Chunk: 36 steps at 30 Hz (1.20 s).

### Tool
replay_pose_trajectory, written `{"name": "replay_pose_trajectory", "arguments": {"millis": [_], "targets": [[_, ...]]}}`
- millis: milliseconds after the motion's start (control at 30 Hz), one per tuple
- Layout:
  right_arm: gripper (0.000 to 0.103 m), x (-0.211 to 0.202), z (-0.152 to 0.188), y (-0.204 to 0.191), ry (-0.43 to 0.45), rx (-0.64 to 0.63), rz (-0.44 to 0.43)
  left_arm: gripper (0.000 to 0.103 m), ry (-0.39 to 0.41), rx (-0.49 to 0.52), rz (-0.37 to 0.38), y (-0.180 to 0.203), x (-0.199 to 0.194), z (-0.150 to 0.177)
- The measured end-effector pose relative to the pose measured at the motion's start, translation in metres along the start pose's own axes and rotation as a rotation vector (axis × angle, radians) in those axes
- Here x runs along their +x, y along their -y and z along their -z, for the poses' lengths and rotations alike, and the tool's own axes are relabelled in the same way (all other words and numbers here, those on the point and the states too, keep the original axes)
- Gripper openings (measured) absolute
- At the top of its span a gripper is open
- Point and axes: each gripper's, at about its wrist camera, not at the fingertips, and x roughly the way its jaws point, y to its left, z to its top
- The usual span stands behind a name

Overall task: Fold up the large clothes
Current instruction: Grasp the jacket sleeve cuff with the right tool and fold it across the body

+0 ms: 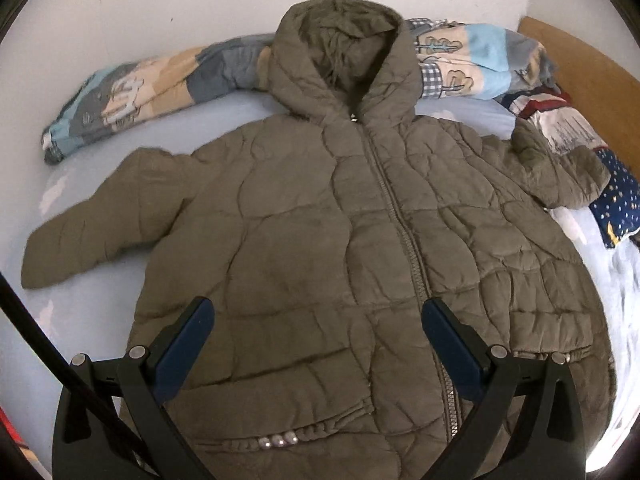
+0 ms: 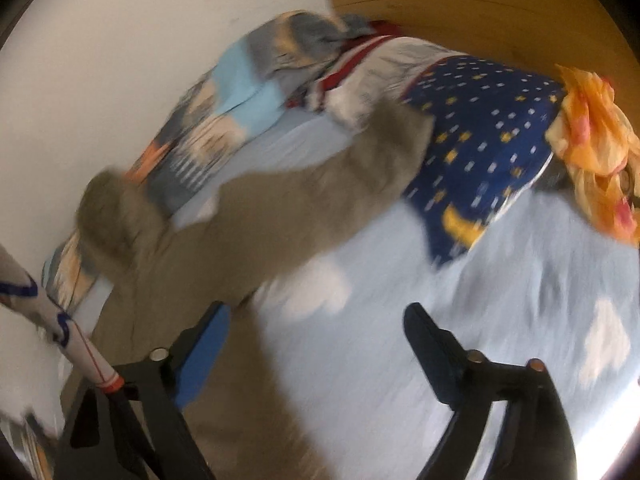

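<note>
While your one olive puffer jacket (image 1: 320, 232) lies flat, zipped, on the pale blue bed sheet (image 1: 80, 320), three patterned bedding pieces crowd the white wall (image 1: 160, 0) behind its hood. Your left gripper (image 1: 318, 316) and right gripper (image 2: 316, 320) both gape wide, holding nothing.

An olive quilted hooded jacket (image 1: 340, 240) lies flat, front up, zipped, sleeves spread sideways.

No readable text, labels, brands or numbers in either view. The jacket (image 1: 320, 240) shows no legible tag or logo; a small pale speck at its collar, just below the hood opening, is too small to read. Patterned bedding (image 1: 460, 60) behind the jacket's hood carries only pictures and checks, no lettering. Right wrist view is motion-blurred; blue marks on a white tube (image 2: 60, 328) left of the jacket are illegible.
</note>
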Motion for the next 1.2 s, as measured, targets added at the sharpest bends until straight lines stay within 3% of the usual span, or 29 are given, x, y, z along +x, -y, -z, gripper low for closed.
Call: {"name": "replay_pose_trajectory", "arguments": {"millis": [33,67,133,333,500,733,800,833,1000,1100,1200], "targets": [[0.071,0.012,-0.022,0.016,0.002,0.015,0.008,0.103,-0.004,-0.006,0.014,-0.003,0.001,-0.001],[0.065,0.021,-0.037,0.028,0.012,0.029,0.02,0.103,-0.005,-0.009,0.005,-0.006,0.002,-0.002],[0.065,0.038,-0.065,0.052,0.026,0.082,0.053,0.103,-0.005,-0.017,-0.004,-0.011,0.005,-0.002],[0.06,0.088,-0.117,0.104,0.062,0.231,0.021,0.103,-0.02,-0.031,-0.016,-0.02,0.017,-0.002],[0.058,0.114,-0.143,0.122,0.094,0.271,0.013,0.103,-0.022,-0.006,-0.027,-0.02,0.023,0.002],[0.057,0.152,-0.16,0.133,0.067,0.277,0.095,0.103,-0.026,0.025,-0.025,-0.015,0.029,0.005],[0.026,0.16,-0.16,0.13,0.052,0.253,0.098,0.103,-0.028,0.035,-0.026,-0.013,0.03,0.006],[0.018,0.162,-0.16,0.126,0.037,0.236,0.11,0.103,-0.031,0.039,-0.028,-0.012,0.031,0.006],[0.014,0.123,-0.159,0.111,0.145,0.23,0.112,0.103,-0.021,0.031,-0.013,-0.013,0.026,0.005],[0.014,0.08,-0.166,0.105,0.224,0.242,0.115,0.103,-0.016,0.022,-0.004,-0.012,0.023,0.007],[0.014,0.034,-0.173,0.087,0.282,0.221,0.078,0.103,-0.077,0.045,-0.024,-0.005,0.035,0.015]]}}
